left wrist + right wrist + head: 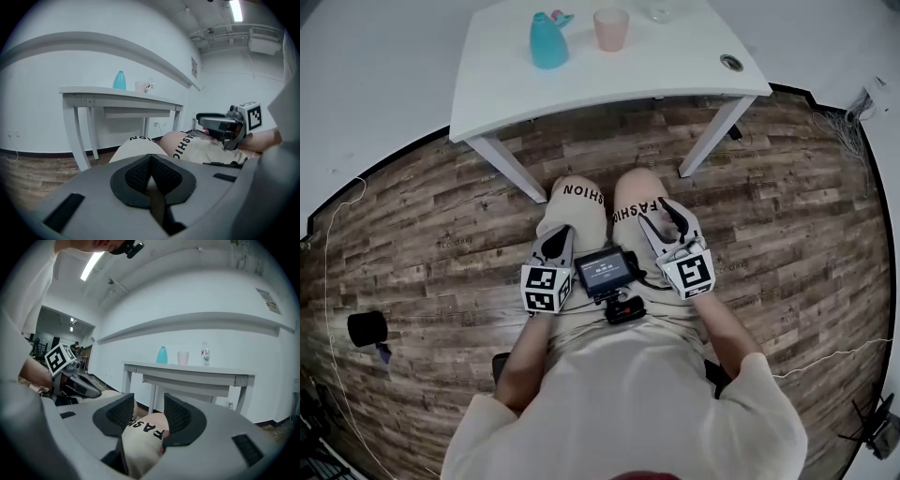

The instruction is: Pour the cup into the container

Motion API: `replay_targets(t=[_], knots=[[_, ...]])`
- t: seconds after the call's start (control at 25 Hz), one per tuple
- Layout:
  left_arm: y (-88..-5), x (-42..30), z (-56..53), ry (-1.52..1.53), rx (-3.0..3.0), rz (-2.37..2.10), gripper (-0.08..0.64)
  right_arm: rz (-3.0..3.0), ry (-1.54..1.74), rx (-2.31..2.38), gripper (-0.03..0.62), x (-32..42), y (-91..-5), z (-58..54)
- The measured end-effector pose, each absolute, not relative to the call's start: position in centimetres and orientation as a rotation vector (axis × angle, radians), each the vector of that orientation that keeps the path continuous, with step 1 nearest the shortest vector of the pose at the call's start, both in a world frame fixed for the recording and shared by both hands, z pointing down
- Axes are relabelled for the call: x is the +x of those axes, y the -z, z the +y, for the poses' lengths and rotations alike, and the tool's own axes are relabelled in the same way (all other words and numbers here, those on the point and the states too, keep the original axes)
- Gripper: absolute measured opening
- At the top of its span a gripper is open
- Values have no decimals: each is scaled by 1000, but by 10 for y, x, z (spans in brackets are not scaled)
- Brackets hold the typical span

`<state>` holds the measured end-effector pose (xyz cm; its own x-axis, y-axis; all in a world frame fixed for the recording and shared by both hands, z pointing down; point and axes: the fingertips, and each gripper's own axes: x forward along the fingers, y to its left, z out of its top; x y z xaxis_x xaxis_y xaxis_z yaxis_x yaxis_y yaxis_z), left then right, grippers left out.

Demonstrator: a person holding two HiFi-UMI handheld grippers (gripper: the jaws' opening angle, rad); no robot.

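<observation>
Pink cup stands on the table, well apart from both jaws.

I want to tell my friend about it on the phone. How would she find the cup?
Look at the white table in front of the seated person. Three things stand in a row on it, and the cup is the middle one, between the teal container and the clear bottle. It is the only pale pink one, short with an open top.
</observation>
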<state>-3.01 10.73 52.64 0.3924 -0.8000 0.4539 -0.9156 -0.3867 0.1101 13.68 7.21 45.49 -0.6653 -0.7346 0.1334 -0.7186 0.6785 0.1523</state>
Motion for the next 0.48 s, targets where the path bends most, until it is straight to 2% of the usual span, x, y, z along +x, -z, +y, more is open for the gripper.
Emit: replay_targets(t=[0.48], knots=[[-527, -32, 112, -489, 2301, -1488, 11, -2659, 206, 1083, 199, 115, -467, 84]])
